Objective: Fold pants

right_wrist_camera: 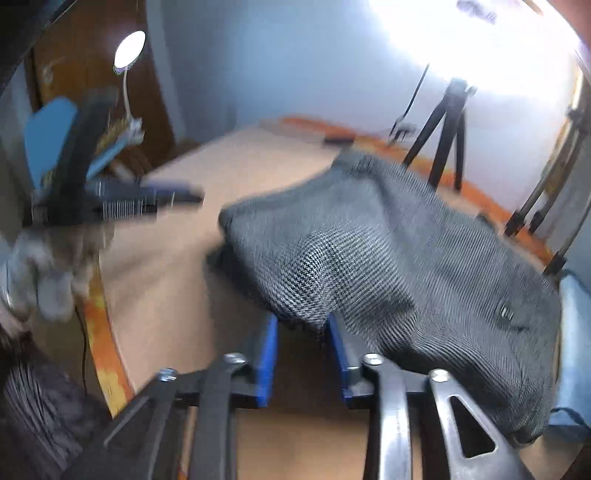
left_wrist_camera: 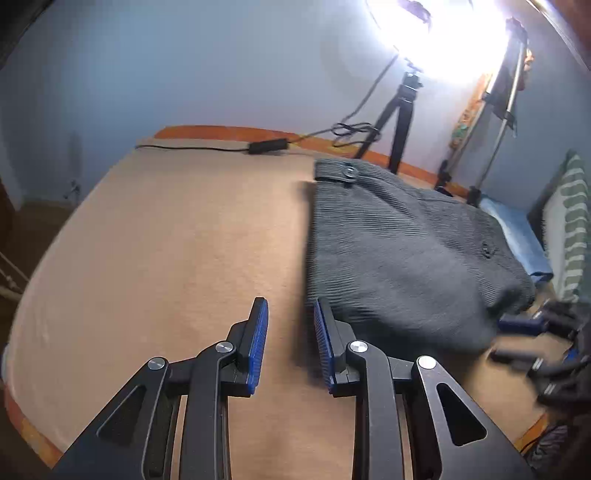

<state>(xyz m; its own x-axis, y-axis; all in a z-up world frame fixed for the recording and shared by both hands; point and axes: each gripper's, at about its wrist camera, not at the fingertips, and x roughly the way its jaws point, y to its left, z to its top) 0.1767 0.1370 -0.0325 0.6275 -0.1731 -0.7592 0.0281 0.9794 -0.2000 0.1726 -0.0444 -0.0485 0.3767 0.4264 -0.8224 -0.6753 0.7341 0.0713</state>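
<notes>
Grey ribbed cloth, the pants (left_wrist_camera: 402, 254) lie bunched in a thick folded stack toward the right side of the tan-covered table (left_wrist_camera: 166, 240), their buttoned waistband up near the far edge where the orange border shows. The left gripper (left_wrist_camera: 290, 343) hangs over bare table just beside the stack's left edge, fingers apart with nothing between them. The right gripper (right_wrist_camera: 302, 354) has its fingers apart too, and a peak of cloth sits just ahead of the gap, lifted off the table; it seems to be released or about to be taken, though I cannot tell which. To finish this fold well, I judge the right fingers should take that raised near edge through all its layers, the left should pin or catch the matching corner, and both should carry the edge over evenly toward the waistband so the stack lands square rather than skewed. Much is uncertain: the right wrist view is smeared by motion, so contact between pads and cloth is unclear; the stack's underside and the pant legs are hidden; the lamp (left_wrist_camera: 443, 33) glare washes out the far right corner, and the tripod (left_wrist_camera: 397, 114) stands behind the waistband.
</notes>
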